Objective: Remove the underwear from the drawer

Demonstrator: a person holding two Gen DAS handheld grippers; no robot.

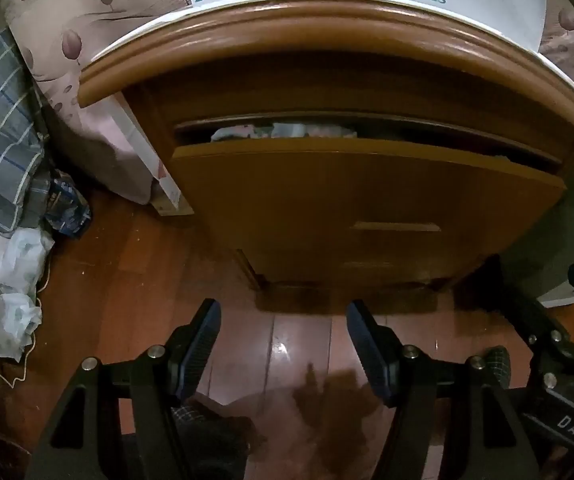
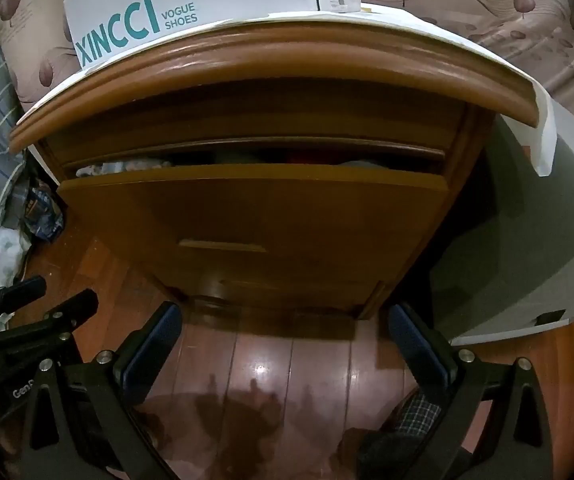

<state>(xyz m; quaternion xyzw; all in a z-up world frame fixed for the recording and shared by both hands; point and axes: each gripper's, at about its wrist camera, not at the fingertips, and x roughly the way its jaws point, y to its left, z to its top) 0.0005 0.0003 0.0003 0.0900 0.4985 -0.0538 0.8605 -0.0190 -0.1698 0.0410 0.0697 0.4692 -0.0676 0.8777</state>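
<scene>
Both hand-held grippers (image 1: pixel 283 344) (image 2: pixel 283 344) empty, jaws apart, tilted floorward before the ajar drawer (image 1: pixel 367 200).

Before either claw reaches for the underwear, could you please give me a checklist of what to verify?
1. Drawer open enough to reach in: not ok, only a narrow gap.
2. Left claw open and empty: ok.
3. Right claw open and empty: ok.
4. Drawer handle unobstructed: ok.
5. Fabric in the gap is underwear: cannot tell.
6. Shoebox sits stable on the nightstand: ok.
</scene>
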